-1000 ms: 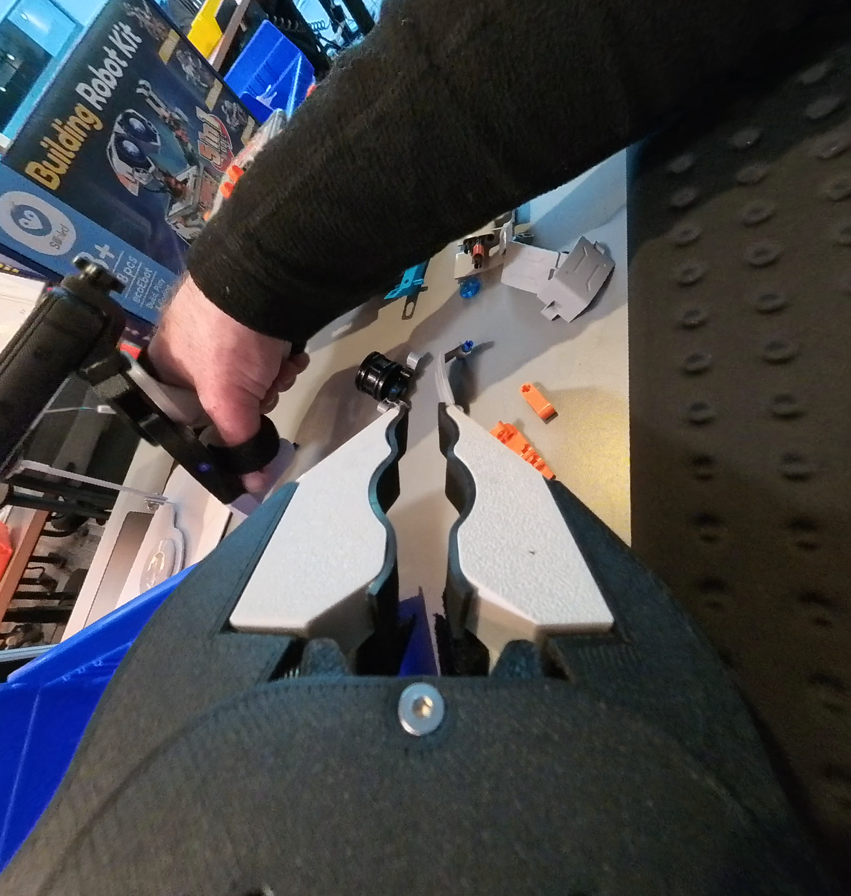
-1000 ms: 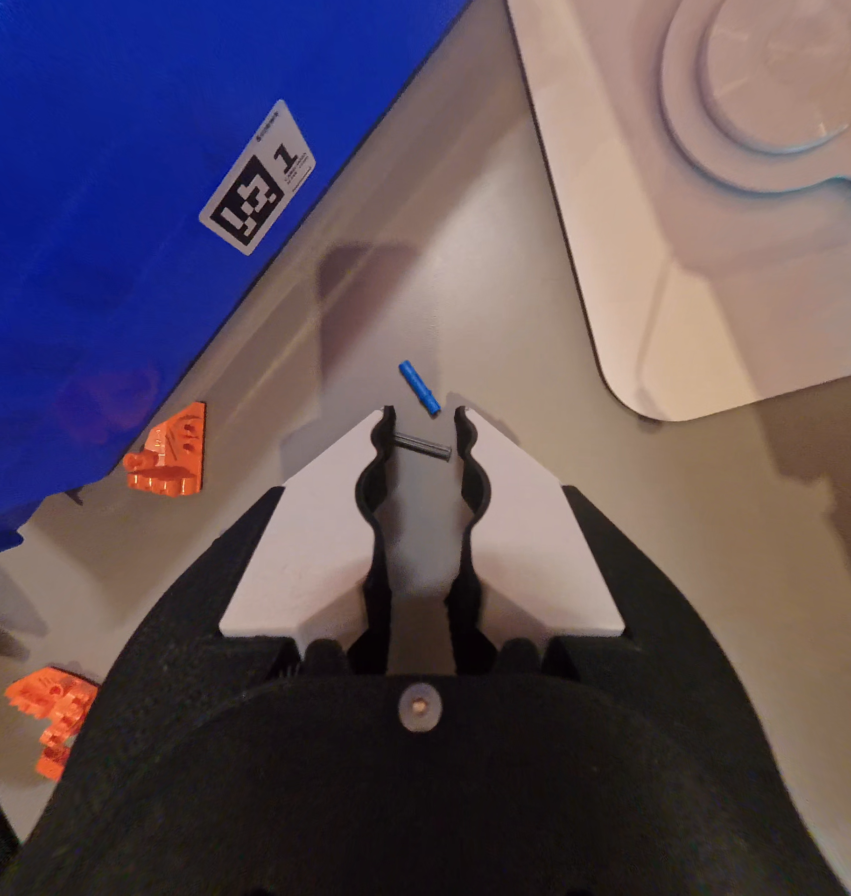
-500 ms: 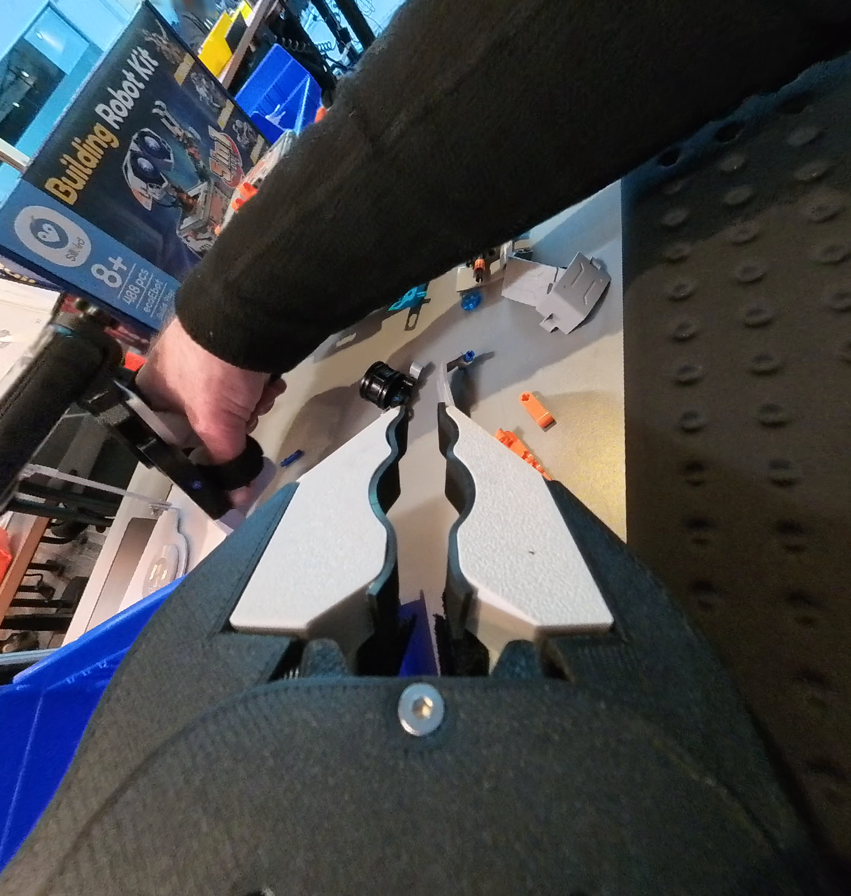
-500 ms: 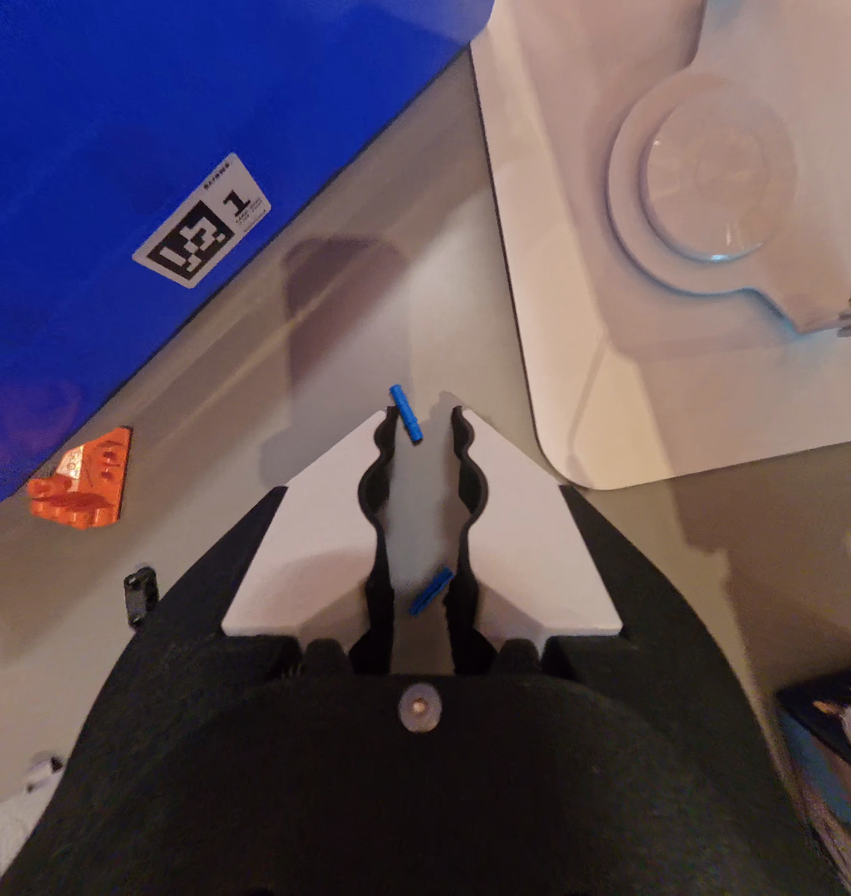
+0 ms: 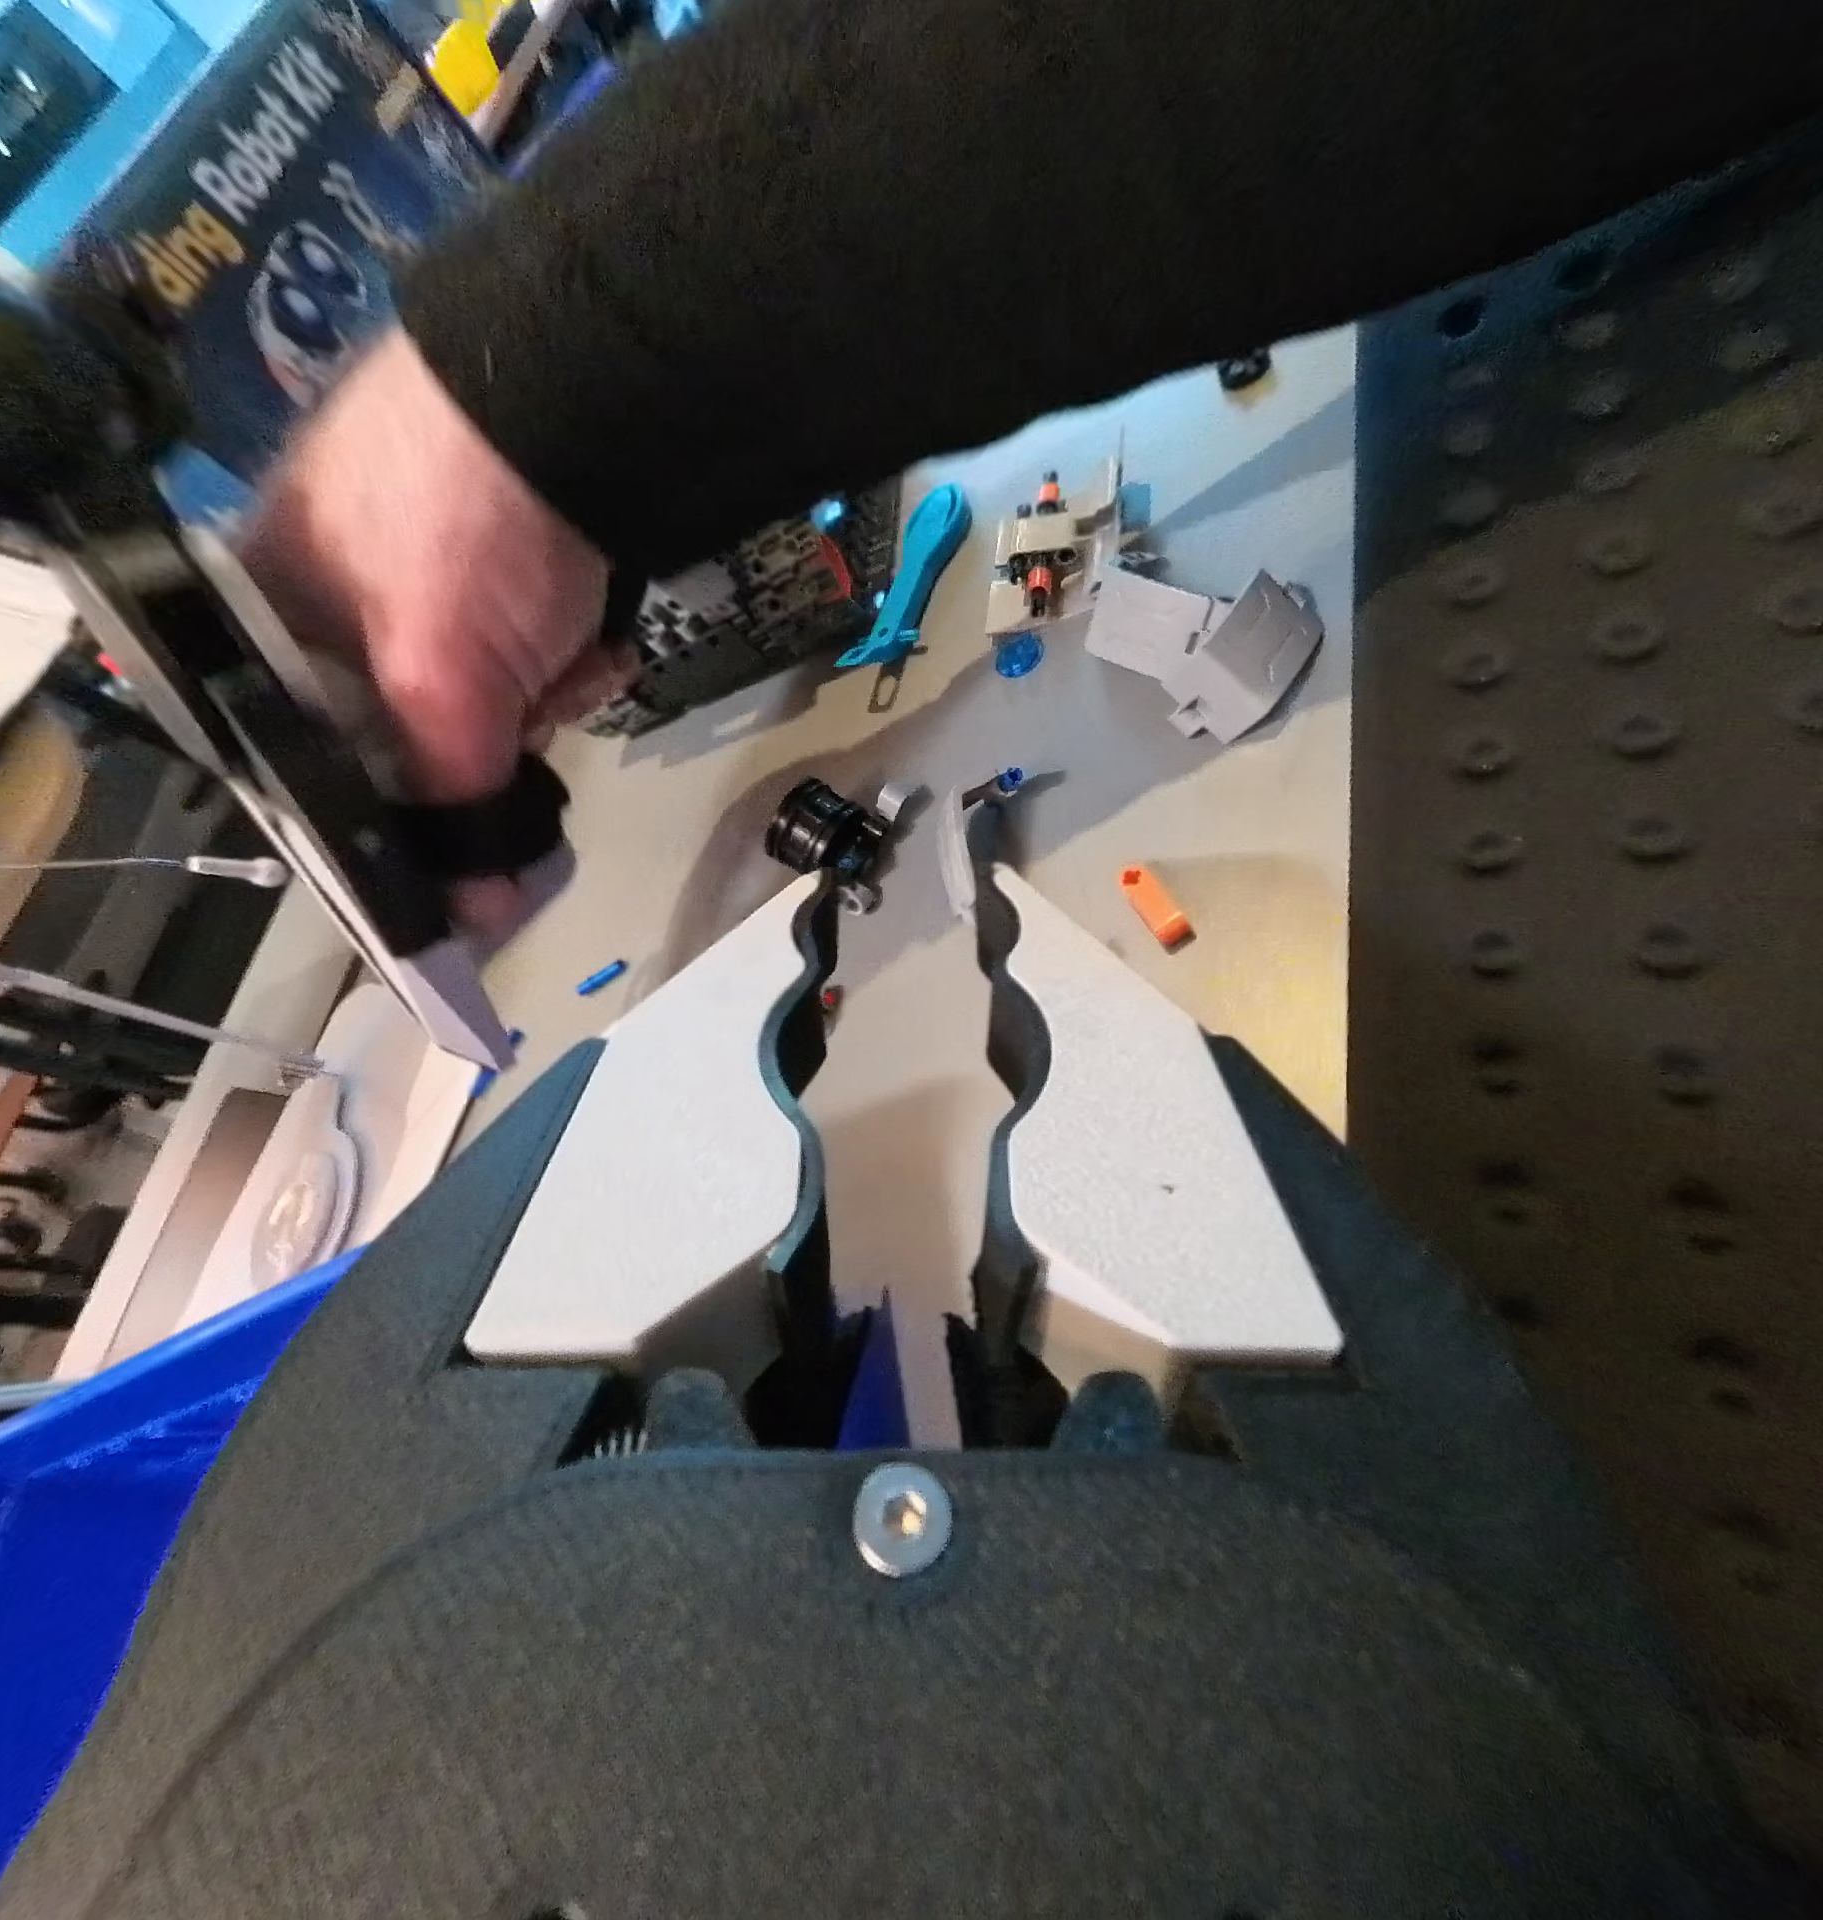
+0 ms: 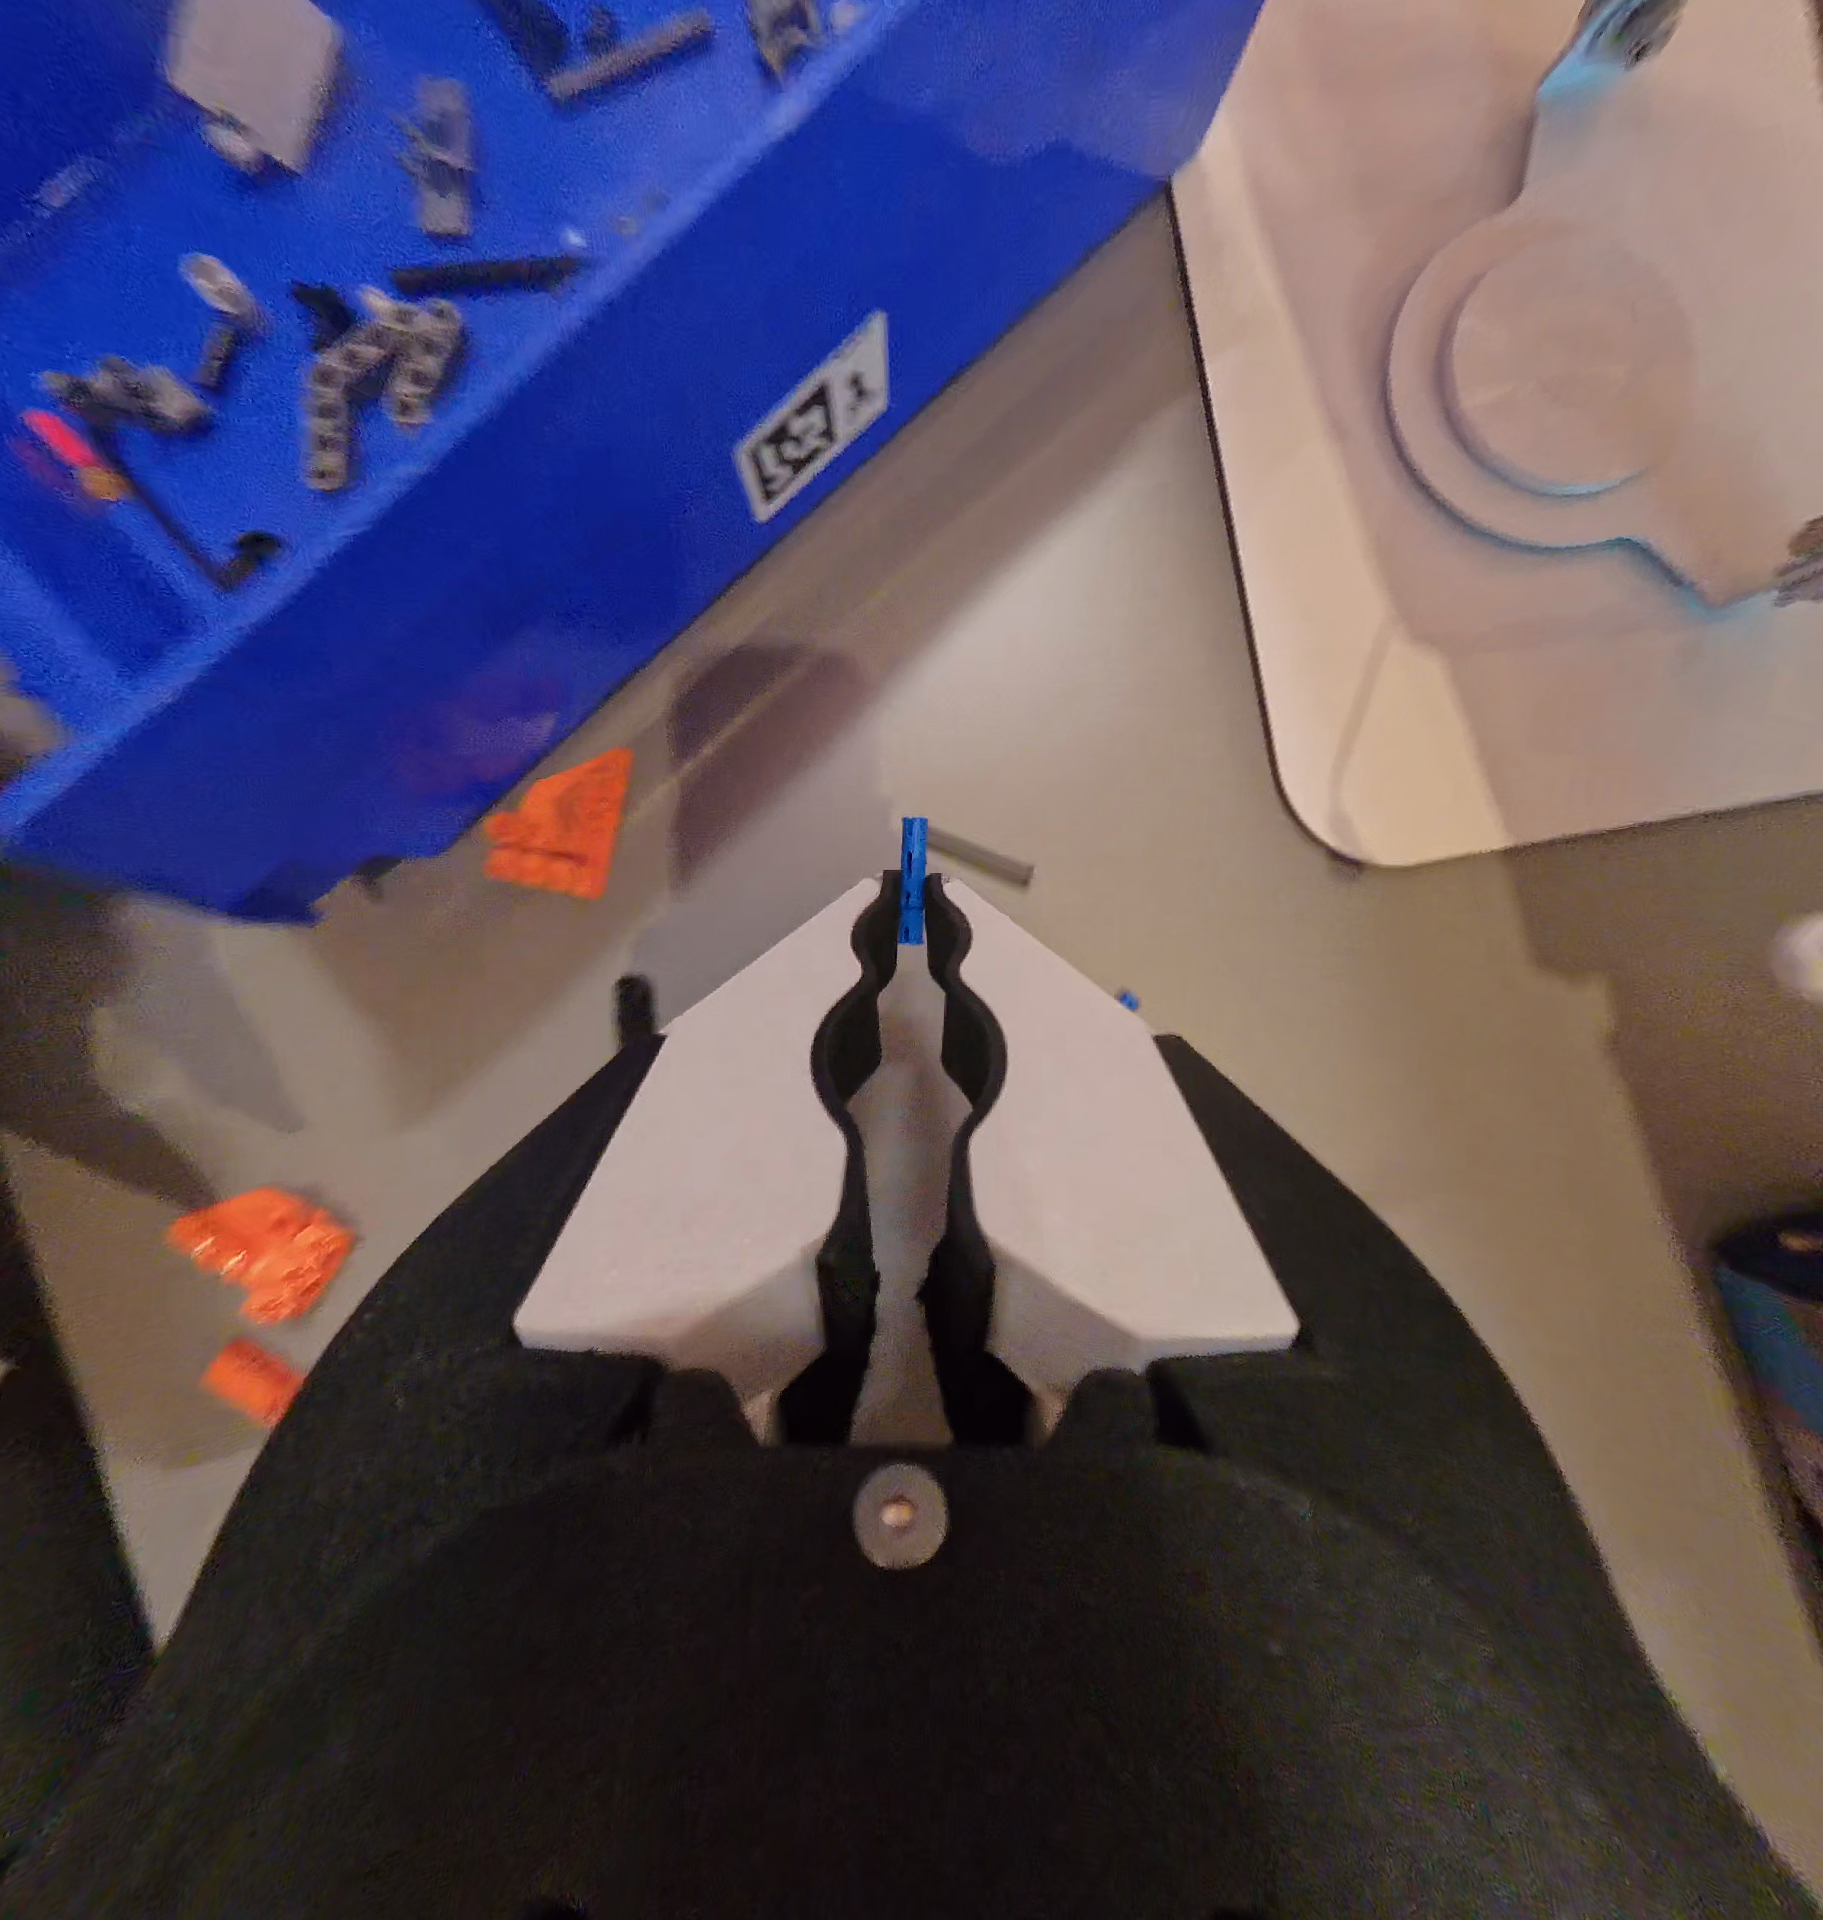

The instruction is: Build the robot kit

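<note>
My right gripper (image 6: pixel 913 883) is shut on a small blue pin (image 6: pixel 913 878). The pin stands upright between the fingertips, above the grey table (image 6: pixel 1146 1039). In the left wrist view a person's hand (image 5: pixel 439 665) holds that gripper (image 5: pixel 460 1023), blurred, at the left. My left gripper (image 5: pixel 902 883) is open over the table with nothing between its pads. A black wheel part (image 5: pixel 819 831) lies by its left fingertip. A grey curved strip (image 5: pixel 957 852) lies by its right fingertip.
A blue bin (image 6: pixel 471 644) at upper left holds several grey and black parts. A white moulded tray (image 6: pixel 1561 416) is at upper right. Orange pieces (image 6: pixel 564 831) and a grey rod (image 6: pixel 980 857) lie on the table. The left wrist view shows a black studded mat (image 5: pixel 1613 831), a grey panel (image 5: pixel 1208 644) and an orange piece (image 5: pixel 1156 907). To reach the grey rod (image 6: pixel 980 857) in a straight line is about 5 centimetres for my right fingers, about 20 centimetres for my left.
My right gripper moved onto the blue pin, shut on it and lifted it off the table, so the bin's inside now shows. My left gripper's jaws opened wider.
</note>
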The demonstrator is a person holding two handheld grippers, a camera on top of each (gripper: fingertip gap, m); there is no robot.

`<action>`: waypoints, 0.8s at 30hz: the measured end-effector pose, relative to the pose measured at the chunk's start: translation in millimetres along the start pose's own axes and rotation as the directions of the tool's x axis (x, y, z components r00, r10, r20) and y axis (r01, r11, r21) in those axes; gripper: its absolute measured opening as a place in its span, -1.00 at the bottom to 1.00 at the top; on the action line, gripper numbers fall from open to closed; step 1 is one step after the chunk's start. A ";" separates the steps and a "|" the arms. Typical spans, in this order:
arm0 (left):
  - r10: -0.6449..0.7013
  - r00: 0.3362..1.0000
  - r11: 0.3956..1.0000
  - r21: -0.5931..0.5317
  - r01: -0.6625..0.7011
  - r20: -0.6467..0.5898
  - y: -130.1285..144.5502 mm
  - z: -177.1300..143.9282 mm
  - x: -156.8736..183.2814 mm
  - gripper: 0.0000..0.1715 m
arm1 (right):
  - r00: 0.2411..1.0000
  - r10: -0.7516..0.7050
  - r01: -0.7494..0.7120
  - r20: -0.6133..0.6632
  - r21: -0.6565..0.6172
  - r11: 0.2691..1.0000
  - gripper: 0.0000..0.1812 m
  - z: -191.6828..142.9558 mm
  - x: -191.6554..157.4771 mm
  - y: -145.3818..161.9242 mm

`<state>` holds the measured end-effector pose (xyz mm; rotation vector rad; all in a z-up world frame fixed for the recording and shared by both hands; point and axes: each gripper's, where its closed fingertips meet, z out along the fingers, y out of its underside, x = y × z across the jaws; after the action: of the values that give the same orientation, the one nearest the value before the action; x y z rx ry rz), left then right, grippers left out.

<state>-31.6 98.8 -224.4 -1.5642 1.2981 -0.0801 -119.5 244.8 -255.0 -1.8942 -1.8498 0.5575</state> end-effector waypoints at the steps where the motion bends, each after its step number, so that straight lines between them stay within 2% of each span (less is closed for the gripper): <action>1: -0.008 1.000 1.000 -0.026 0.007 -0.014 -0.2 5.2 2.7 -0.68 | 1.000 -0.002 0.002 -0.010 0.027 1.000 -0.98 -14.2 -6.5 1.1; 4: -0.018 0.998 0.986 -0.168 0.008 -0.057 7.1 26.5 13.9 -0.54 | 0.999 -0.014 0.018 -0.046 0.087 0.996 -0.98 -54.0 -25.2 14.2; 8: -0.054 0.996 0.948 -0.318 0.030 -0.067 21.1 51.1 17.5 -0.55 | 0.997 -0.021 0.032 -0.069 0.164 0.986 -0.98 -93.9 -54.8 37.3; 12: -0.156 0.981 0.926 -0.363 0.105 -0.114 22.7 67.2 23.4 -0.80 | 0.996 -0.002 0.022 -0.088 0.225 0.974 -0.98 -112.7 -67.9 59.0; 16: -0.224 0.969 0.914 -0.367 0.170 -0.108 21.8 74.3 18.5 -1.00 | 0.997 0.006 0.017 -0.083 0.275 0.961 -0.98 -118.8 -74.8 76.0; 21: -0.274 0.952 0.888 -0.416 0.195 -0.137 37.8 78.9 32.8 -1.00 | 0.996 -0.001 0.029 -0.086 0.322 0.946 -0.98 -128.7 -83.5 94.1; 24: -0.248 0.959 0.904 -0.387 0.180 -0.134 28.0 74.3 26.9 -1.00 | 0.996 0.004 0.026 -0.089 0.335 0.942 -0.98 -134.1 -87.1 107.4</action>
<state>6.1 131.1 -291.9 -2.0659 1.3285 -0.1222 42.3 152.5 -206.1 -1.6523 -1.5903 0.7224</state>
